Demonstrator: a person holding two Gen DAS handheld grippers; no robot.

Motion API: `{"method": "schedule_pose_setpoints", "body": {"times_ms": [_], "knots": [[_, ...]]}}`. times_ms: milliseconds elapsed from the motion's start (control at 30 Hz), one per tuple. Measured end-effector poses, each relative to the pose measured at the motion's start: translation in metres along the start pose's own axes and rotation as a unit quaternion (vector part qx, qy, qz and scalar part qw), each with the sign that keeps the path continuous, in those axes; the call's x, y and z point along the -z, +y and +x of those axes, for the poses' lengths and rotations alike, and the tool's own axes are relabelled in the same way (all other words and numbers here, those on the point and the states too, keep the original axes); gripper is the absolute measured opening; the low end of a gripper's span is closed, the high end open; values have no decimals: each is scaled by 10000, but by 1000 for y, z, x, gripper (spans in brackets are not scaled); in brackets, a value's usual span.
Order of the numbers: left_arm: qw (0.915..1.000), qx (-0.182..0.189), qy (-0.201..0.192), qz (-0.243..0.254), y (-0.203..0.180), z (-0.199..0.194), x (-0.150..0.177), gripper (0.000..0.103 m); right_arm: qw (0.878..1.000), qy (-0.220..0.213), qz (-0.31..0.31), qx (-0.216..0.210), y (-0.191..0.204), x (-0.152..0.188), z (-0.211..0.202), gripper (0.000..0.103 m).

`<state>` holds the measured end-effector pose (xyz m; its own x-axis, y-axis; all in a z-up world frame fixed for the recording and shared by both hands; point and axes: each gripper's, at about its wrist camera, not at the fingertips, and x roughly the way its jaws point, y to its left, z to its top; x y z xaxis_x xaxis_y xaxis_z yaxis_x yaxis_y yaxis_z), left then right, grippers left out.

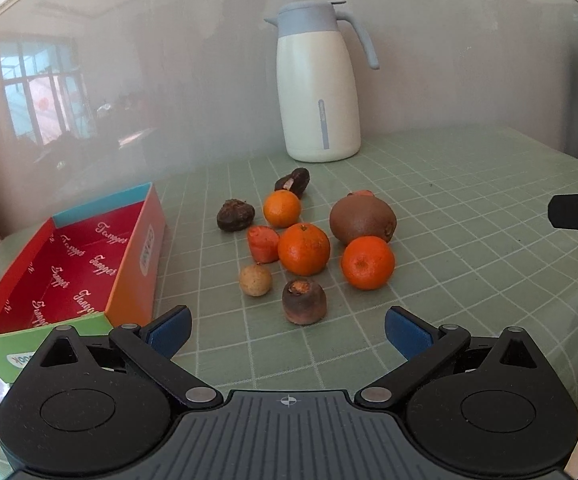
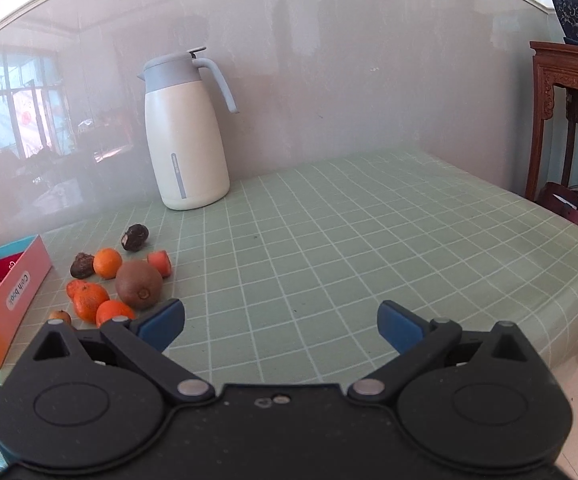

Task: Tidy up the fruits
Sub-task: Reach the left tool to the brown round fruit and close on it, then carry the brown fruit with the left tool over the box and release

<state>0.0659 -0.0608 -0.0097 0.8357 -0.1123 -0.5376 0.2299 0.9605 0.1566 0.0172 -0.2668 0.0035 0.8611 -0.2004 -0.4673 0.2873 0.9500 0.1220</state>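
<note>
We note left gripper (image 1: 288,330) and right gripper (image 2: 281,324) fingers spread wide, holding nothing; box (image 1: 89,256) partly cut off, oranges (image 2: 89,300) overlapping

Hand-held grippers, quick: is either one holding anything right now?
Left hand-held gripper: open, holding nothing.
Right hand-held gripper: open, holding nothing.

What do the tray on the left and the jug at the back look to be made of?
Tray: probably printed cardboard, with thin flat walls, folded corners and a slightly glossy red lining.
Jug: cream body looks like painted metal or plastic, I cannot tell which; smooth satin sheen. Its grey-blue lid and handle look like moulded plastic.
</note>
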Motion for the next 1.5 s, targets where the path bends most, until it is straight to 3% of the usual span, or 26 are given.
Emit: {"method": "schedule_pose_setpoints", "body": {"times_ms": [67,300,567,900,1167,1300,1500], "knots": [[9999,40,55,-100,1,9,-2,102,10000,-6,3,-34,1,-1,0,103],[9977,367,472,-320,-3,41,-7,59,9999,58,89,-67,0,-2,3,103],[9971,379,358,-558,-6,44,-4,30,9994,151,252,-182,-7,-3,7,103],[9983,226,-56,-528,1,25,-10,30,9988,207,369,-226,-9,-2,11,103],[9908,-703,-563,-1010,61,-5,-18,30,9995,216,165,-183,8,-1,13,103],[9843,-1153,-429,-1263,101,-2,-18,30,9992,289,93,-268,23,0,18,103],[9728,-1492,86,-1771,150,13,-3,30,9980,369,-177,-471,54,3,23,103]]}}
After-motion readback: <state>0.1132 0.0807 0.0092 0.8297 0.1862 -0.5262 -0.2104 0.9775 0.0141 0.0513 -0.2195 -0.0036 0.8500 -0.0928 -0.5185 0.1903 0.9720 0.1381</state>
